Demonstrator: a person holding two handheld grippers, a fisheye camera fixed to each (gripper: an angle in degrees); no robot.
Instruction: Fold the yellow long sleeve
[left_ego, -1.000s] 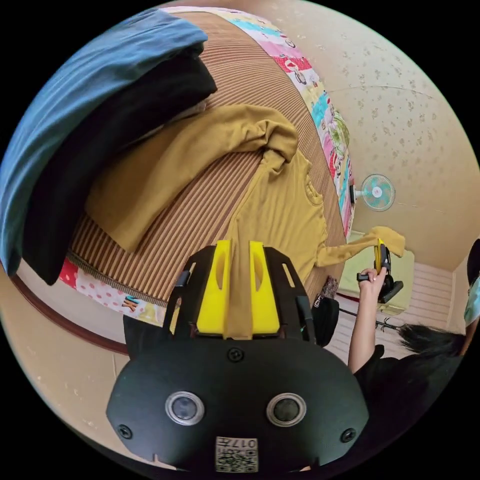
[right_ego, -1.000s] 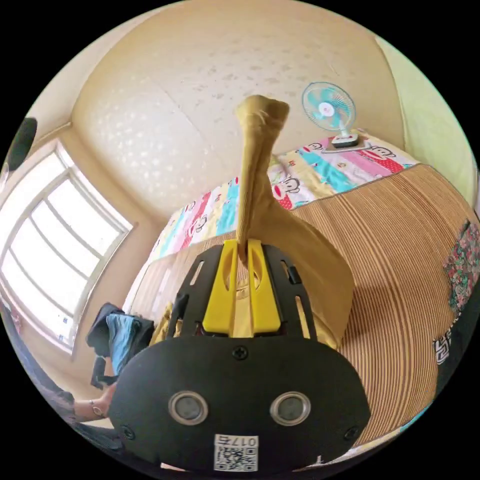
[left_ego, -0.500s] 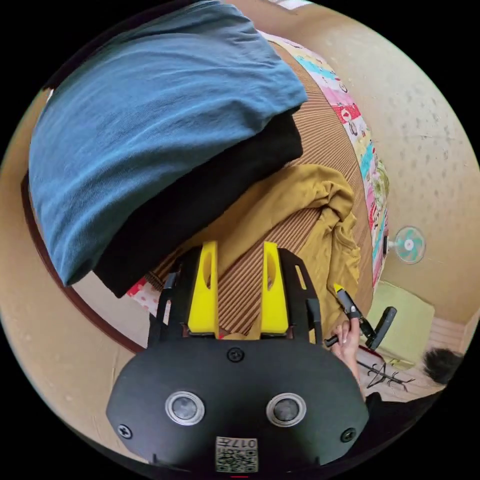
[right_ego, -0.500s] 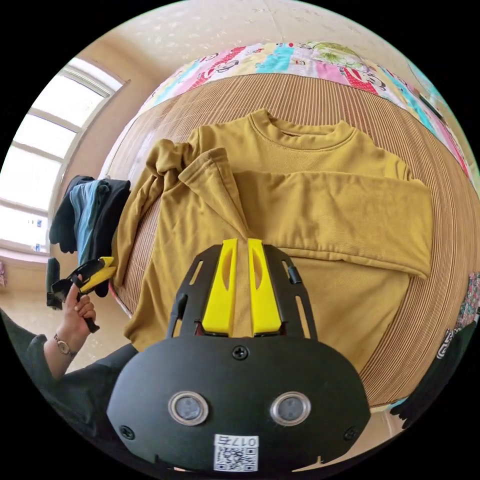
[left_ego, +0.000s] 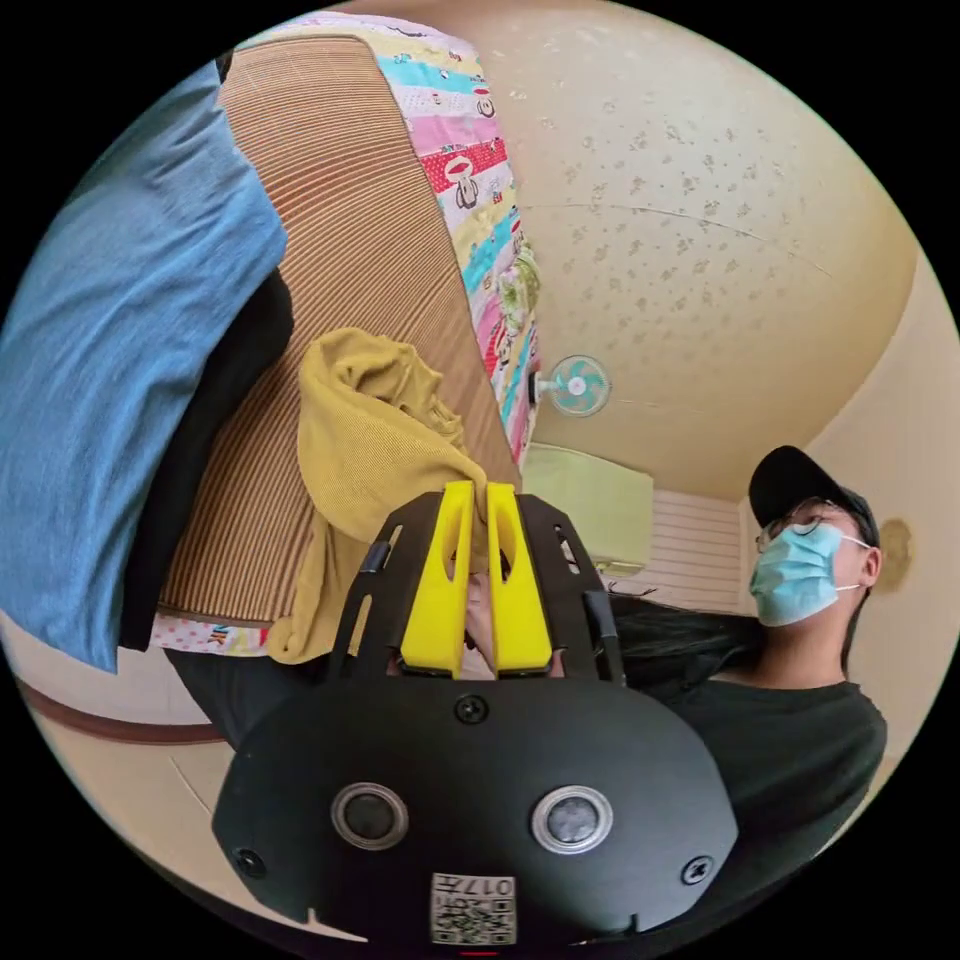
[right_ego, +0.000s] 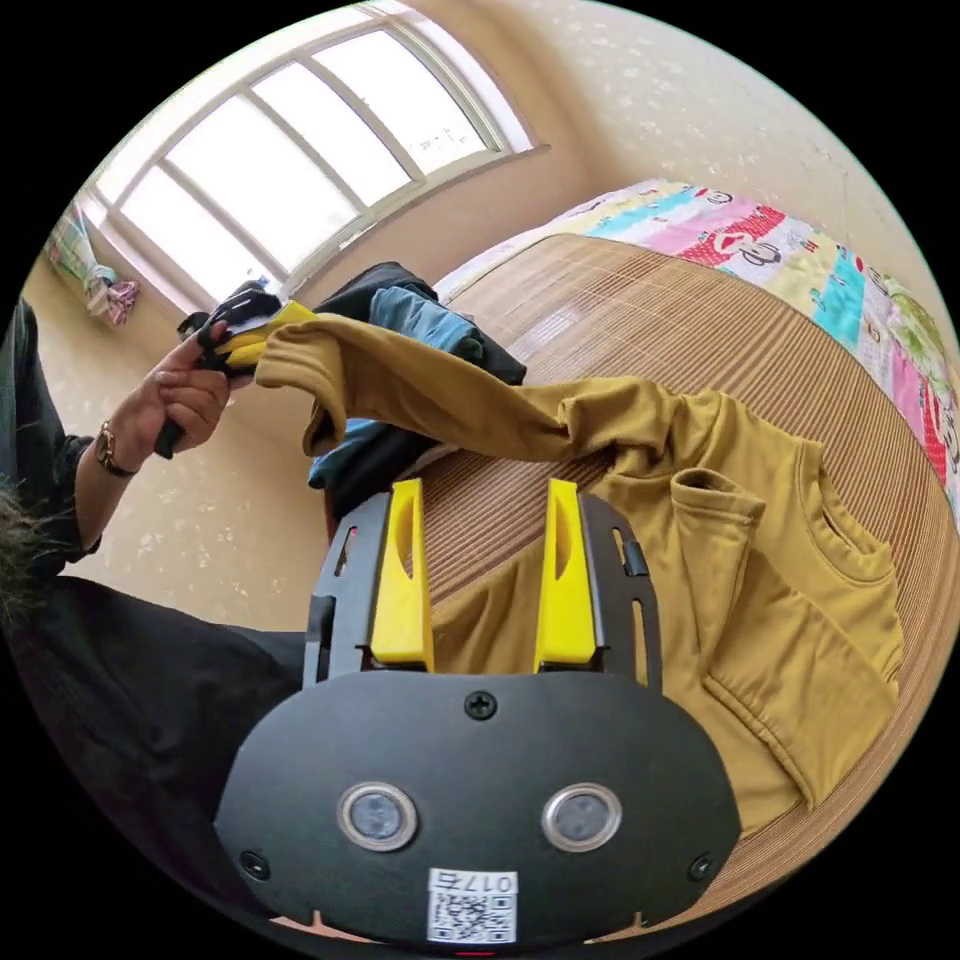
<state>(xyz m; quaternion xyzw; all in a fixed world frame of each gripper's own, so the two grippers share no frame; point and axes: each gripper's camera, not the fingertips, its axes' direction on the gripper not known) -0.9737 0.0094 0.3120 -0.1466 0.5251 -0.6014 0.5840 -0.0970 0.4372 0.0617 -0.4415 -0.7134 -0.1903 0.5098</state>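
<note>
While the yellow long sleeve shirt (right_ego: 760, 560) is spread on the striped bed mat (right_ego: 640, 310), its sleeve cuff (left_ego: 400, 450) is clamped by the left gripper (left_ego: 478, 500); the right gripper (right_ego: 484, 500) is held open above it.

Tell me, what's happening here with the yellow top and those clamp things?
A person is folding a yellow long-sleeve top on a bed with a striped mat, using a handheld gripper in each hand. The left gripper is shut on the cuff of one sleeve and holds it lifted. The right gripper hangs open over the shirt's body. The other sleeve already lies folded across the front.
</note>
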